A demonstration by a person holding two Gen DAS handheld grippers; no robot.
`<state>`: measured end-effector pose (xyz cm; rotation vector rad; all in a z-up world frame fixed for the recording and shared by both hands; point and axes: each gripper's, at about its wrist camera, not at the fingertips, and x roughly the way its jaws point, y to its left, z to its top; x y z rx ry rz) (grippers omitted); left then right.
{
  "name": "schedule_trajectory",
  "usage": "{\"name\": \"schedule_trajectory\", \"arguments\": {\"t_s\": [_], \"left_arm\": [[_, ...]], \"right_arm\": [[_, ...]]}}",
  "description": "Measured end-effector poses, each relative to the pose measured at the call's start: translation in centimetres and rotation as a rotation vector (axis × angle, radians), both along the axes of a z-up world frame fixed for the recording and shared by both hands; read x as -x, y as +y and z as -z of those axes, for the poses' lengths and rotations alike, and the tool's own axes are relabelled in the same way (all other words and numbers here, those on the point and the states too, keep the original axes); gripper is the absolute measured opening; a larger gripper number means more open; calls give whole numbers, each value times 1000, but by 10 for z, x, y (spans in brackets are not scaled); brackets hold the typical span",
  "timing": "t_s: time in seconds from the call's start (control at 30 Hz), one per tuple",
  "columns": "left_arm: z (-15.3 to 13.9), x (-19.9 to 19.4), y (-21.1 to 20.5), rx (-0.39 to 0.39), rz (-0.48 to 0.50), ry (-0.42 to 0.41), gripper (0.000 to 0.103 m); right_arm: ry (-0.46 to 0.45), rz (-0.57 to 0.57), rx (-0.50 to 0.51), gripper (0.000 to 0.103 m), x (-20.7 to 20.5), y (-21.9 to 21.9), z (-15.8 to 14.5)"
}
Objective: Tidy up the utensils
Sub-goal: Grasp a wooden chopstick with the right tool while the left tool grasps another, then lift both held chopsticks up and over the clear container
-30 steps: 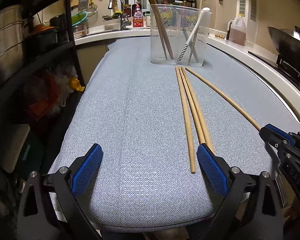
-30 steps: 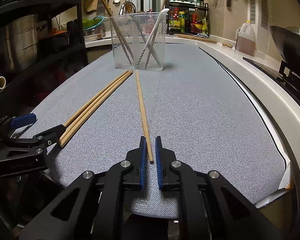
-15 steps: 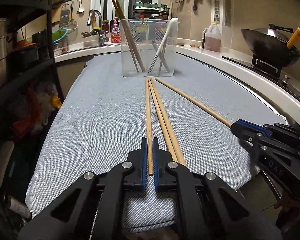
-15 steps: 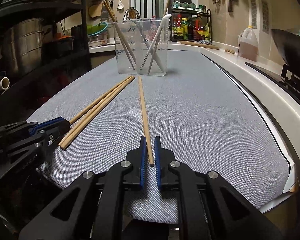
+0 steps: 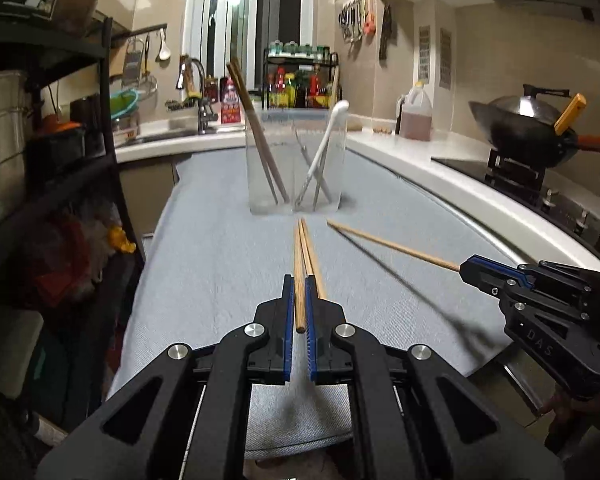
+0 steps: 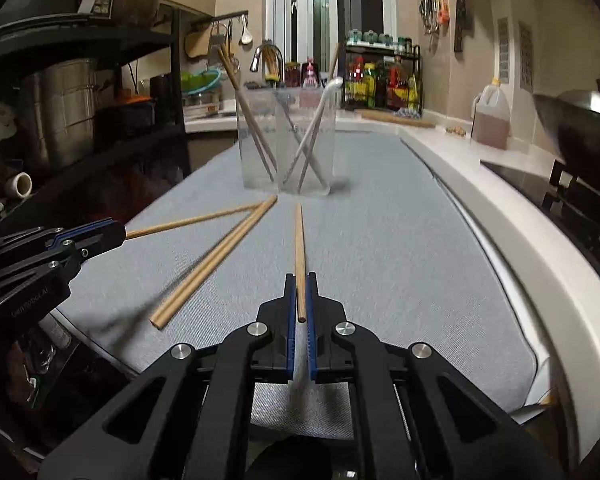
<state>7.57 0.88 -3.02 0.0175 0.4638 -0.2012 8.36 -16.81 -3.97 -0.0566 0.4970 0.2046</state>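
Observation:
My left gripper [image 5: 299, 300] is shut on the near end of a wooden chopstick [image 5: 299, 256], held a little above the grey mat [image 5: 204, 264]. The right gripper [image 6: 300, 294] is shut on another chopstick [image 6: 299, 240], also raised and pointing at the clear container [image 6: 286, 144]. Two more chopsticks [image 6: 216, 258] lie side by side on the mat between the grippers. The container [image 5: 296, 164] stands at the far end of the mat and holds chopsticks and a white spoon [image 5: 326, 140]. Each view shows the other gripper from the side: the right gripper [image 5: 470, 270] and the left gripper [image 6: 114, 234].
A black shelf rack [image 5: 60, 152] with pots stands along the left edge of the mat. To the right runs a white counter [image 5: 480, 196] with a wok [image 5: 524, 124] on a stove and an oil jug [image 5: 416, 114]. A sink with a tap [image 5: 196, 96] lies behind.
The left gripper went from wide open to shut on the leftmost chopstick. Both grippers then rose, lifting their chopsticks off the mat; the left chopstick swung away from the two left lying.

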Motion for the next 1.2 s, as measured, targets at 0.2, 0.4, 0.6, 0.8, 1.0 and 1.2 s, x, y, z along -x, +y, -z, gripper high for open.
{"name": "schedule_trajectory", "arguments": {"t_s": [0.2,0.4,0.6,0.8,1.0,1.2], "left_arm": [[-36,7,0,-15,17,-79,5],[-66,3,3,-8,34,-132,5],[-86,-13,5,4,31,-133,5],[-104,-31,5,-17,23,-112,5],[-123,-46,6,-24,24,-101,5],[-141,-61,9,-8,34,-90,5]], "right_arm": [[-82,-11,-17,5,5,1,-35],[-145,-28,-36,5,0,6,-67],[-149,-24,-66,5,-14,5,-84],[-146,-14,-92,5,-32,-1,-106],[-158,-7,-109,5,-48,-8,-126],[-168,-26,-104,5,-57,-8,-143]]}}
